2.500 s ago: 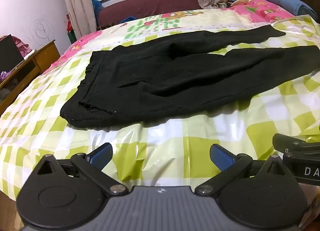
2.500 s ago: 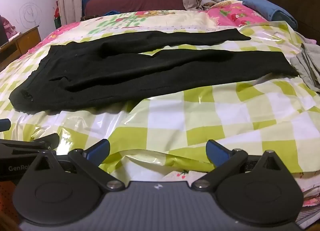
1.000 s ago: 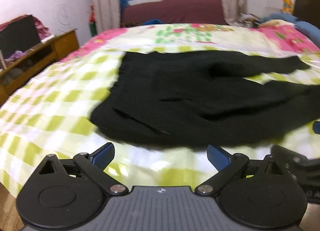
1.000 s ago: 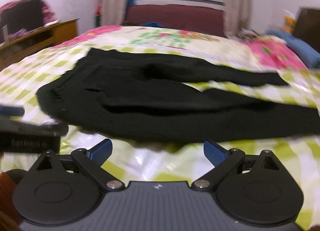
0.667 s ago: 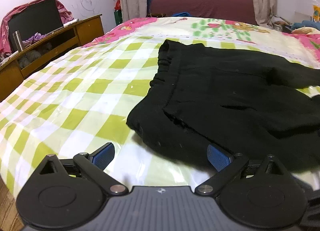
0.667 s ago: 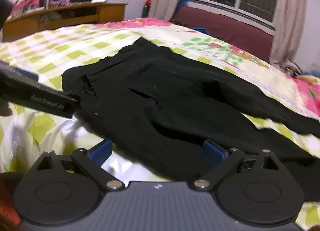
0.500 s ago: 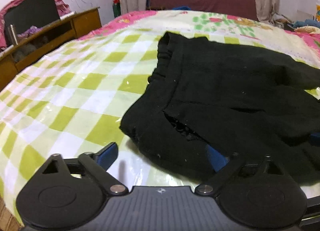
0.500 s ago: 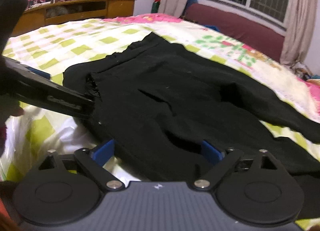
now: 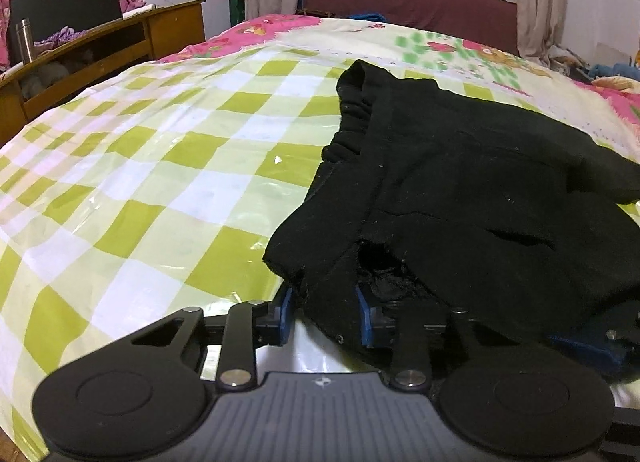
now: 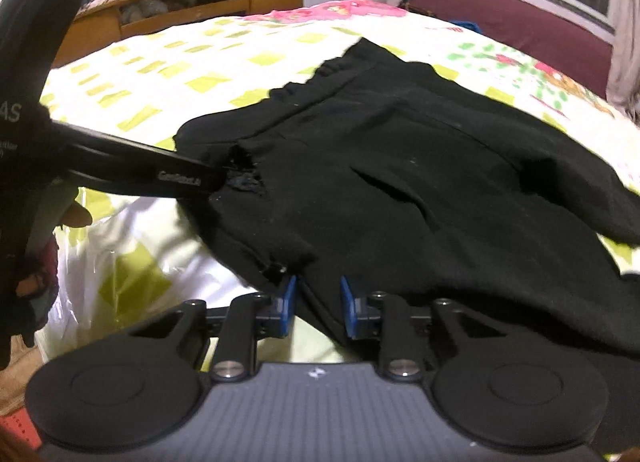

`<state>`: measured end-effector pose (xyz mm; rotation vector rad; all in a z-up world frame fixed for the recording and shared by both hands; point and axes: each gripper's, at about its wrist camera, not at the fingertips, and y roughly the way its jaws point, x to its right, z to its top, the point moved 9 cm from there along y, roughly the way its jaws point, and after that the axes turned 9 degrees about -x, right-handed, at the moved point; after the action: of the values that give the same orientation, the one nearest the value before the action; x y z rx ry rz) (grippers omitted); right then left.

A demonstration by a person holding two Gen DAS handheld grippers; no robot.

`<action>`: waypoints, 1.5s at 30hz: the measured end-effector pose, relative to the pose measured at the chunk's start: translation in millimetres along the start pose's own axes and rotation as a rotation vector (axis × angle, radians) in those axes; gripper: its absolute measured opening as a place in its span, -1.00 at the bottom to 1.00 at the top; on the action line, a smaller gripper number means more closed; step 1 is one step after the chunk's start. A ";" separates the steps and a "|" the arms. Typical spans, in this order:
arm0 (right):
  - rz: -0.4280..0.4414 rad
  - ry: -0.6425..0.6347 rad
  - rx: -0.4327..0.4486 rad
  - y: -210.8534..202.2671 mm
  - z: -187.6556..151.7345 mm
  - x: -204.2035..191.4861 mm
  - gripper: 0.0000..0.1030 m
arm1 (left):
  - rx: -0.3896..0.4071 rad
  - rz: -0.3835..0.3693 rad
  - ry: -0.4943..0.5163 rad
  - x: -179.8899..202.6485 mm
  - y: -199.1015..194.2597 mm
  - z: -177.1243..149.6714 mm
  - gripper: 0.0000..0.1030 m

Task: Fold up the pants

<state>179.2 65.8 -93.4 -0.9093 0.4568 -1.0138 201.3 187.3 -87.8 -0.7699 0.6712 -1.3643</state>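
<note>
On the bed's near edge, my left gripper (image 9: pixel 325 316) and right gripper (image 10: pixel 318 312) have just been closing their jaws, each now clenched on the black pants' (image 9: pixel 472 181) waistband hem. Bare checkered bed cover (image 9: pixel 140 181) lies open leftward.

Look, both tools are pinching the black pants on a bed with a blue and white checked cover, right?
Almost. The cover is green and white checked, not blue, as the left wrist view shows. The rest holds: the left tool and the right tool have just been closing, each with the near edge of the black pants between its pads.
</note>
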 end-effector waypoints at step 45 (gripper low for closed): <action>-0.331 1.203 0.108 -188.5 -285.5 375.6 0.12 | 0.118 -0.147 0.478 191.6 -67.2 -23.2 -0.14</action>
<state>60.5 -427.8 -73.0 -0.1746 1.2545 -1.8322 161.8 -8.3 -43.7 -0.4029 0.9082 -1.7286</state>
